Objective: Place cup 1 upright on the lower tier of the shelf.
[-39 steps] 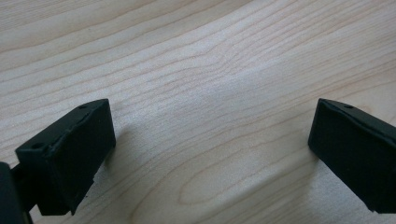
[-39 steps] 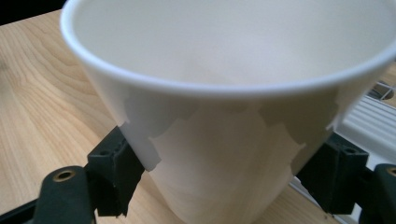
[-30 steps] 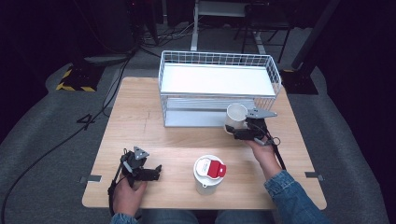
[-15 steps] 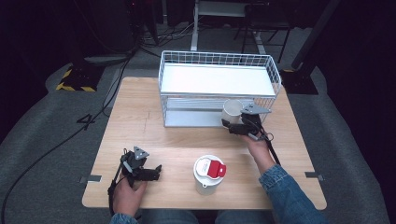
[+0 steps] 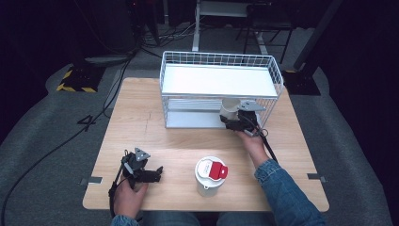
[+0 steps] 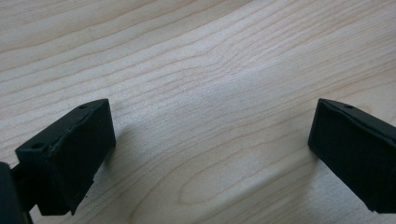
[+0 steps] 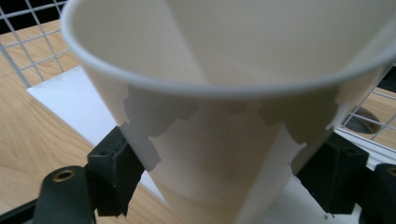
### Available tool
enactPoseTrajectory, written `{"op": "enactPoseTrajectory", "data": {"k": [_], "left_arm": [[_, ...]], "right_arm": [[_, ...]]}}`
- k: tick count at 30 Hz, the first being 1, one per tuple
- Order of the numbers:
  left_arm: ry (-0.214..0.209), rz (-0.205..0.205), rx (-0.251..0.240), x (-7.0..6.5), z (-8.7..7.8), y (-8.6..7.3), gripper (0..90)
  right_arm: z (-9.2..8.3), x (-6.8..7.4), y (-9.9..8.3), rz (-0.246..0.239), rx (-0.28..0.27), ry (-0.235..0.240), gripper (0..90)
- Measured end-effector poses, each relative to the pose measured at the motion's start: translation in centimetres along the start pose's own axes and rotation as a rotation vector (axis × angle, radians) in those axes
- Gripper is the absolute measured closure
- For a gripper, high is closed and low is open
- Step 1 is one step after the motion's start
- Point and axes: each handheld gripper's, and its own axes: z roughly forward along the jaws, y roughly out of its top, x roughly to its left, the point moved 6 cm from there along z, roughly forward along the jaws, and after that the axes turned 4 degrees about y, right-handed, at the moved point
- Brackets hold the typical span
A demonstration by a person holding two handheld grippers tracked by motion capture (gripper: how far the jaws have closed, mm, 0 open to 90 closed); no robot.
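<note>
Right of centre in the high view, at the open front of the white wire rack (image 5: 221, 70), the right gripper (image 5: 229, 123) is clenched on a white paper cup (image 5: 230, 108) — the cup stands upright with its mouth up, at the edge of the rack's lower shelf, under the white upper shelf. Seen from the right gripper view, the cup (image 7: 224, 116) looms large across the frame: a plain off-white, tapering wall with a rolled rim at the top, a pale inside with a faint seam line, and ragged-edged lighter patches on its outer face. The two black jaws press on its lower wall from the left and right, with wire mesh and the wooden table (image 7: 32, 135) behind. Toward the lower left of the high view, the left gripper (image 5: 157, 173) rests low on the table (image 5: 141, 132), its jaws standing wide apart over bare wood. Near the bottom centre stands a white container with a red-and-white lid (image 5: 211, 174) — well apart from both grippers.
</note>
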Motion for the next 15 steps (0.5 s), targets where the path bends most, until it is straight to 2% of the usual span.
{"op": "enactPoseTrajectory", "data": {"k": [12,13,15], "left_arm": [[0.000,0.000,0.000,0.0,0.0,0.0,1.2],[0.000,0.000,0.000,0.0,0.0,0.0,1.2],[0.000,0.000,0.000,0.0,0.0,0.0,1.2]], "right_arm": [[2.2,-0.8,-0.2,-0.014,0.007,-0.031,23.3],[2.4,-1.0,-0.1,-0.030,0.000,-0.034,23.3],[2.7,-1.1,-0.1,-0.022,0.001,-0.034,23.3]]}}
